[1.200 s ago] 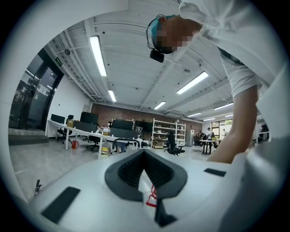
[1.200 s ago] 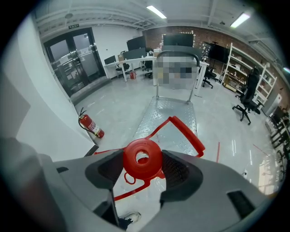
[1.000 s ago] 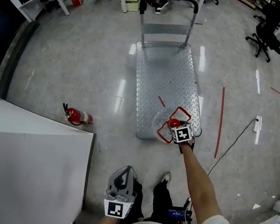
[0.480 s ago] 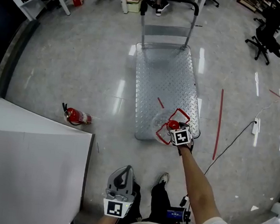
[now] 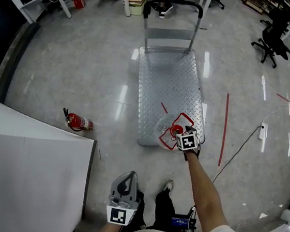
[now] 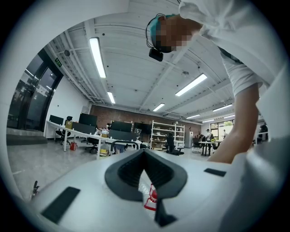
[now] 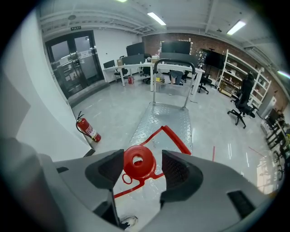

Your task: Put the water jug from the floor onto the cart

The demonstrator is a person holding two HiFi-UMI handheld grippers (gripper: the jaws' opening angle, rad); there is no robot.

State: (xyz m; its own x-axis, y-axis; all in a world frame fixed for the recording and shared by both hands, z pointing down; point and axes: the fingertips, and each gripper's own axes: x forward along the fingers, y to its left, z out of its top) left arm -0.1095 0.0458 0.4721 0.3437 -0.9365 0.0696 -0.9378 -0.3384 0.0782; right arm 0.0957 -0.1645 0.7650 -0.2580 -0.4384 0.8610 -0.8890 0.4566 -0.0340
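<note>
Evidently the placing step is at hand: the water jug [image 5: 167, 131] is over the diamond-plate deck of the cart [image 5: 167, 81], at the 5 o'clock corner of the deck, close to the near edge and far from the push handle [image 5: 173, 5] at 12 o'clock. Whether its base already bears on the plate or hangs just above it I cannot tell from the head view. The right gripper [image 7: 141, 161] comes down on it from above, jaws clamped round the red cap [image 7: 136, 166]. The left pad meets the cap's rim, a sliver of light shows at the right pad, and I judge this a grasp on the jug rather than a release. The jug's red carrying handle [image 7: 174, 138] juts toward 1 o'clock, clear of the jaws.

The left gripper [image 6: 144, 154] is idle at 6 o'clock in the head view, close to the person's body, its pads pressed together on nothing. A fire extinguisher [image 5: 76, 122] lies on the floor at 9 o'clock from the cart's near end, well apart from the work.

Next, I would say, the jug needs settling flat, perhaps nudged toward 12 o'clock so it sits further from the edge, before the jaws part and lift straight up off the cap
</note>
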